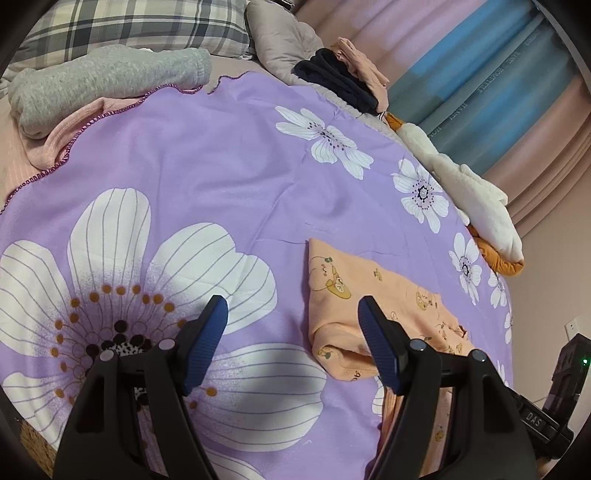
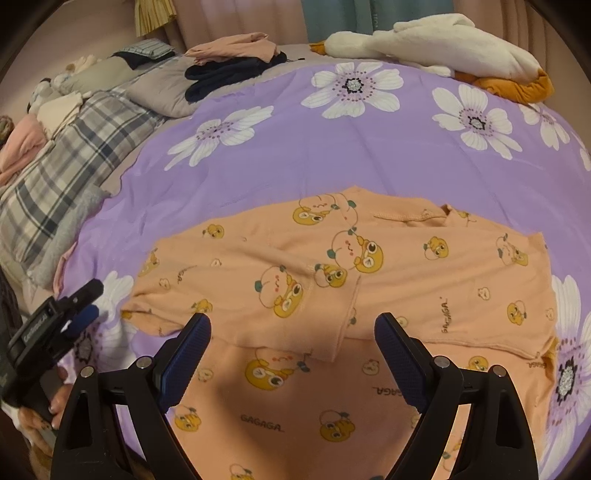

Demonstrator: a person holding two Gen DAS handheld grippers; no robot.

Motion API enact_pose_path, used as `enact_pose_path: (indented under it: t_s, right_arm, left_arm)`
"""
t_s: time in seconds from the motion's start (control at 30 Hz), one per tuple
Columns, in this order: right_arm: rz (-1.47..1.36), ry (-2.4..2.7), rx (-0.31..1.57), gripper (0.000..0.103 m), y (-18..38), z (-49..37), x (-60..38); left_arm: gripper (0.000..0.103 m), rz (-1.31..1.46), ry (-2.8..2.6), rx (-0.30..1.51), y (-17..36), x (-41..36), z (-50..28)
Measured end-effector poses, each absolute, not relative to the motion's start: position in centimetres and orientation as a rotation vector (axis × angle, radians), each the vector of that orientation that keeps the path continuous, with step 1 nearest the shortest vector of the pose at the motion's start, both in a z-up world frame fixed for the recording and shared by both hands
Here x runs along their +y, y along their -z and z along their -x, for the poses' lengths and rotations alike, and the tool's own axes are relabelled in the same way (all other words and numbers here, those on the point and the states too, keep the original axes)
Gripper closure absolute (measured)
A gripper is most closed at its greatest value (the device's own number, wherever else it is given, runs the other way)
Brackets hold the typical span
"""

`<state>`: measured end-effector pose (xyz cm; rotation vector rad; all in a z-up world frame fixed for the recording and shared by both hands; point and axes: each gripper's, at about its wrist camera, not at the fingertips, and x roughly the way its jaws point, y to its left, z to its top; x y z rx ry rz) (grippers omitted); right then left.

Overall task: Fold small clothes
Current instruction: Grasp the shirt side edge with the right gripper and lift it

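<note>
Where lilac cloth covers the bed: white flowers printed on the bedspread [image 1: 221,166], smooth, lightly creased.
Garment: peach top [image 2: 332,266] with cartoon print, flat on bedspread, sleeve folded across.
Left claw [image 1: 293,317]: jaws apart, nothing between, over bedspread beside top's edge.
Right claw [image 2: 291,332]: jaws wide, empty, above top.
Room: plaid pillow [image 1: 140,26], grey sweater [image 1: 103,85], plush goose [image 2: 443,44], striped curtain [image 1: 480,81].

A bed under a purple white-flowered cotton sheet [image 2: 295,155] carries a partly folded peach cartoon-print garment [image 2: 369,266], a plaid pillow [image 2: 74,155] and a white plush goose [image 2: 436,44]
</note>
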<state>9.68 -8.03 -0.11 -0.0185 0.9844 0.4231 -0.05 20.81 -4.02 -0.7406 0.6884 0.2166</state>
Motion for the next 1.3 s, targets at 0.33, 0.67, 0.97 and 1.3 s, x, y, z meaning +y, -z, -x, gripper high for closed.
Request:
enact_pose_path:
  t_s: [0.33, 0.67, 0.97, 1.3]
  right_arm:
    - [-0.045, -0.459, 1.01, 0.013, 0.3, -10.5, -7.0]
    - [-0.122, -0.439, 1.005, 0.013, 0.4, -11.6, -9.3]
    - [-0.127, -0.411, 1.088, 0.029, 3.4, -12.6, -9.2]
    - [0.013, -0.391, 1.053, 0.087, 3.9, -12.8, -6.8]
  left_arm:
    - [0.031, 0.755, -0.226, 0.694, 4.3, 21.3, 0.1]
    - [0.034, 0.733, -0.232, 0.718, 4.7, 21.1, -0.5]
    - [0.034, 0.732, -0.234, 0.726, 4.9, 21.0, -0.6]
    - [0.034, 0.735, -0.237, 0.737, 5.2, 21.2, -0.6]
